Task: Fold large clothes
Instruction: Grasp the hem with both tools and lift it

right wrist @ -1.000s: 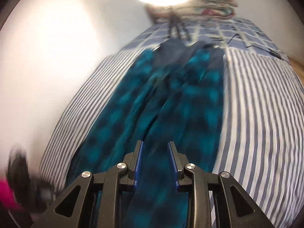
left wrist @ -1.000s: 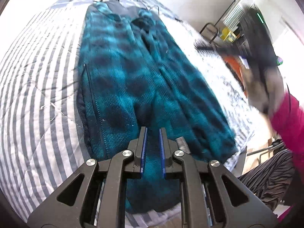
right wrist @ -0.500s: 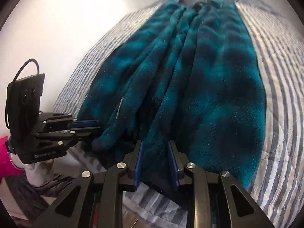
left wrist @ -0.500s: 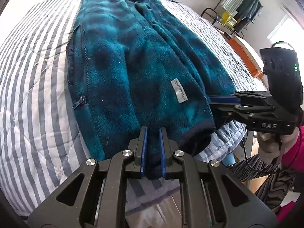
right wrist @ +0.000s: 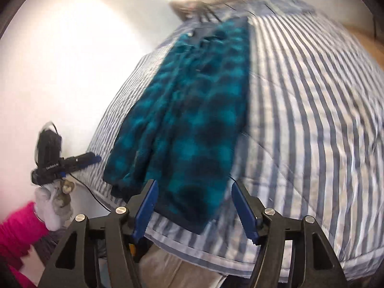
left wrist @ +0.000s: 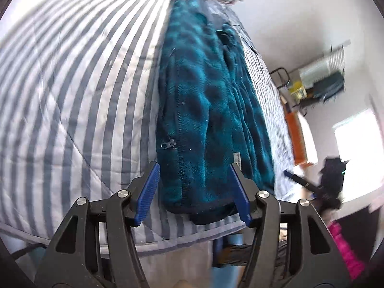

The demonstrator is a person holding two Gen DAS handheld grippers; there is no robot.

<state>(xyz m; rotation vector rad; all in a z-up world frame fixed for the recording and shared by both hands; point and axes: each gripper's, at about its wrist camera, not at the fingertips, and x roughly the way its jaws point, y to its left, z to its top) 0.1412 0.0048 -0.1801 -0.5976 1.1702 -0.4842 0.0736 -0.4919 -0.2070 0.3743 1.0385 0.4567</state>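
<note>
Now, at the bed's near edge:
Left gripper [left wrist: 193, 194]: jaws spread, just opened, hem of the fleece between the pads but not pinched.
Fleece jacket [left wrist: 211, 110]: teal plaid, folded into a long narrow strip on the striped quilt [left wrist: 79, 100], hem at the near edge, collar toward the far end.
Right gripper [right wrist: 195, 208]: jaws likewise just opened, standing wide beside the hem, gripping nothing.

no text legible; fleece label [left wrist: 237, 157] and gripper [right wrist: 51, 166] lettering blurred.
</note>
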